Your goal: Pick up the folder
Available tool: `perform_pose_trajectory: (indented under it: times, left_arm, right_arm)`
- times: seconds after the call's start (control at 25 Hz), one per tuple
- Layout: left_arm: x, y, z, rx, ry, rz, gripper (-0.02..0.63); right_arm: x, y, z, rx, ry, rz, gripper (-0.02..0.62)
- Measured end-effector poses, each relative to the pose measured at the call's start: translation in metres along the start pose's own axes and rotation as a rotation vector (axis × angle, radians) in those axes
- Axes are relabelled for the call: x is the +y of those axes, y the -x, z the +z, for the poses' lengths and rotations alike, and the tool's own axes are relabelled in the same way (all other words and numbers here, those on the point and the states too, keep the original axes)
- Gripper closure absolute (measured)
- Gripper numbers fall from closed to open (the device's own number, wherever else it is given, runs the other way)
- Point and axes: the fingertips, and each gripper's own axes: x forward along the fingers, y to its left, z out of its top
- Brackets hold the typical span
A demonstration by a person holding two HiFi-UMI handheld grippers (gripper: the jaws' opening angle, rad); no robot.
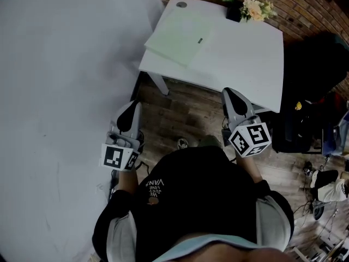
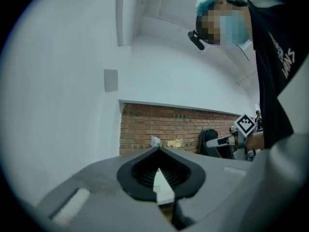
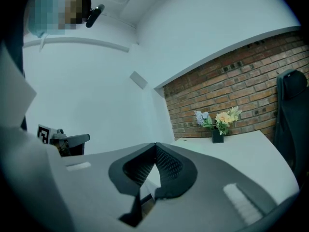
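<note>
Pale green folder [image 1: 179,37] lies flat, far left on the white table [image 1: 245,64]; left tongs [image 1: 132,107] and right tongs [image 1: 230,96] hang shut, empty, well short of it; better to open first, then approach its edge level.

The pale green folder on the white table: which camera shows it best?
The head view: it looks down on the whole folder, lying at the left edge of the table. The right gripper view shows tabletop but no recognisable folder; the left gripper view shows only a pale sliver.
</note>
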Motion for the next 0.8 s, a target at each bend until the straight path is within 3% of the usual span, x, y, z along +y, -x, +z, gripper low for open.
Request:
perform_pose_trajectory:
  times: [0.8]
  left_arm:
    - [0.020, -0.090, 0.000, -0.010, -0.023, -0.023, 0.606]
  right_arm:
    - [-0.054, -0.058, 0.018, -0.004, -0.016, 0.001, 0.597]
